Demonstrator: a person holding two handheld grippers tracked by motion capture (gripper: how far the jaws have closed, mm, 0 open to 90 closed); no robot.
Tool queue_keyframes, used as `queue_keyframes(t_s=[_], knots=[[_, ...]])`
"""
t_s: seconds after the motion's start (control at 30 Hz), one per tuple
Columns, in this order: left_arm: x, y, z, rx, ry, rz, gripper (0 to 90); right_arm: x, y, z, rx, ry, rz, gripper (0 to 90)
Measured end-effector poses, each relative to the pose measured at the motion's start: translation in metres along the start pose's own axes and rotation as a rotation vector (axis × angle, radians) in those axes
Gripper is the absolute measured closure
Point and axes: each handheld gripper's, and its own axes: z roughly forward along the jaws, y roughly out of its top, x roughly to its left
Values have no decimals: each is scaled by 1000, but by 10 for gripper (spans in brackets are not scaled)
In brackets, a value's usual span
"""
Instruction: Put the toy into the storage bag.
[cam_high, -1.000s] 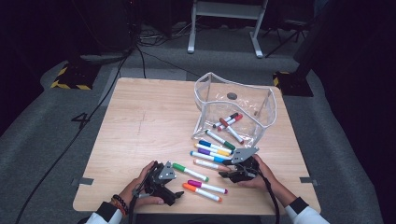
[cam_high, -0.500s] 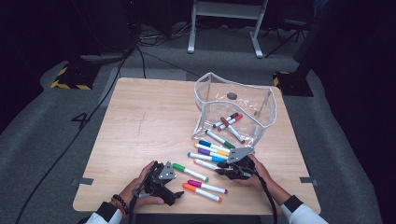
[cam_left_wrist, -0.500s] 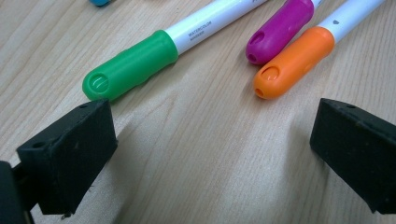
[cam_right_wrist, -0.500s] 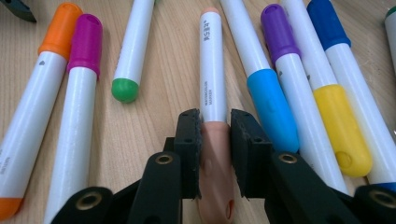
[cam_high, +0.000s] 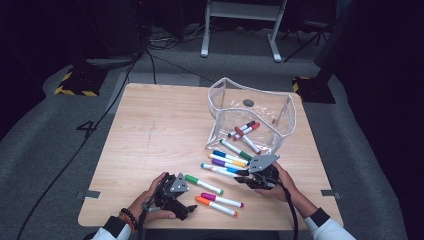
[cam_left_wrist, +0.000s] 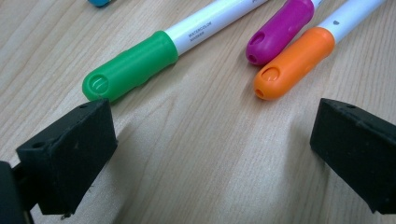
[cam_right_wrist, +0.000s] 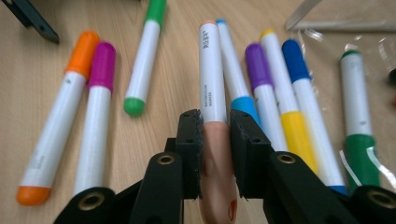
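Recording studio (dark floor cables).

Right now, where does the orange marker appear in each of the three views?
High view: the orange marker lies nearest the table's front edge, between the two hands.
Left gripper view: upper right, cap end towards the camera.
Right gripper view: far left, slanted.
Shared landmark: the magenta marker lies right beside it everywhere.
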Motion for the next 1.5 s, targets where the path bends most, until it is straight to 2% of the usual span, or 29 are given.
queue_keyframes(t_s=[0.27, 0.43, 0.53, 0.63, 0.67, 0.8, 1.07, 1.13, 1.37, 1.43, 1.5], knots=[[0, 0, 0, 1, -1, 2, 6, -5, 30, -42, -102, -58, -43, 747], [0, 0, 0, -1, -2, 1, 5, -9, 48, -67, -128, -104, -72, 747], [0, 0, 0, -1, -2, 2, 6, -14, 59, -82, -150, -110, -74, 747], [0, 0, 0, -2, -2, 0, 6, -22, 69, -94, -166, -126, -70, 747], [0, 0, 0, -1, -2, 2, 5, -26, 73, -98, -163, -148, -77, 747], [0, 0, 0, -2, -2, 0, 5, -37, 83, -111, -166, -182, -77, 747], [0, 0, 1, -2, -2, 0, 5, -64, 99, -123, -168, -240, -45, 747], [0, 0, 1, -2, -2, 0, 5, -73, 101, -122, -151, -260, -32, 747], [1, 1, 1, -1, -3, -1, 5, -107, 97, -116, -109, -287, 53, 747], [1, 1, 1, -1, -3, -1, 5, -118, 96, -112, -91, -287, 94, 747], [1, 1, 1, -1, -3, -1, 5, -125, 96, -107, -55, -294, 106, 746]])
